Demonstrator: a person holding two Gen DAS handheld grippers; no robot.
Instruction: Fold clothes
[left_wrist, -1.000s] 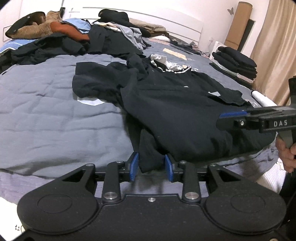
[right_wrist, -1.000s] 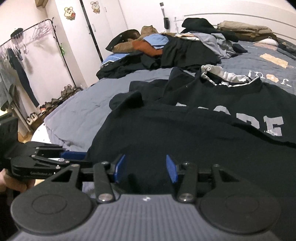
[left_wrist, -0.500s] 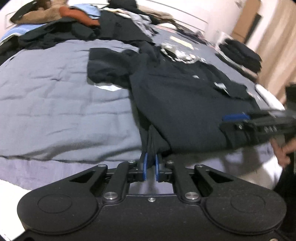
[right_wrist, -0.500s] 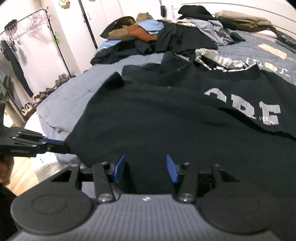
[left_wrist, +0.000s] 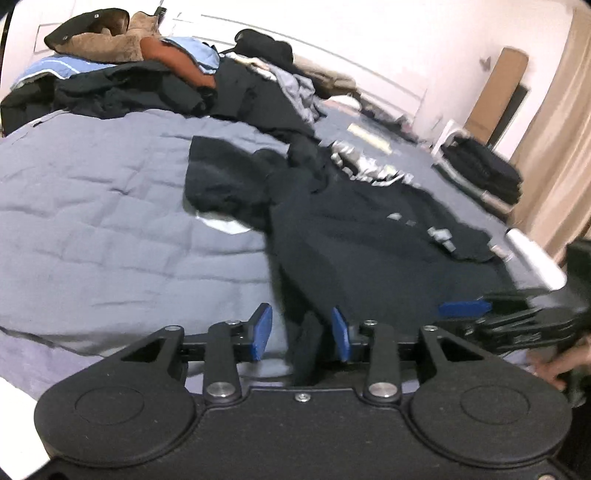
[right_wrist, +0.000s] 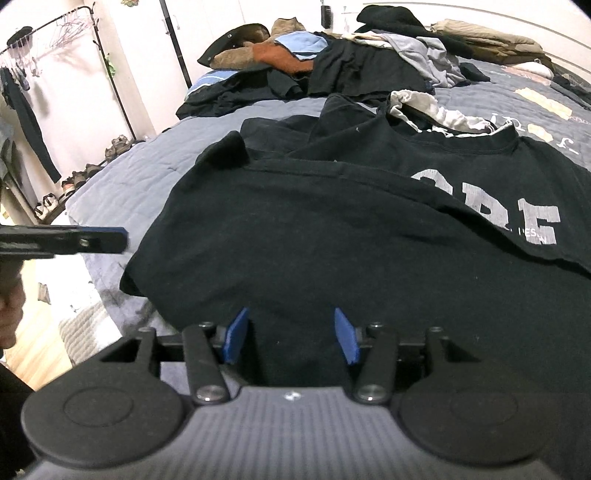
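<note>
The big grey bed (left_wrist: 110, 221) holds your black shirt (right_wrist: 332, 240), spread out flat at the near edge. Its hem lies between the wide-apart blue fingers of your right tool (right_wrist: 291, 339). Your left tool (left_wrist: 301, 332) is wide too, low at the near left corner, a fold of cloth hanging loose between its fingers.

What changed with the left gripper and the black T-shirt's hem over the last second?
The left gripper pinched shut on the hem of the black T-shirt half a second ago and has now reopened, with a fold of hem loose between its pads. The right gripper stayed open over the shirt's lower edge. The shirt stayed spread on the grey quilt.
</note>
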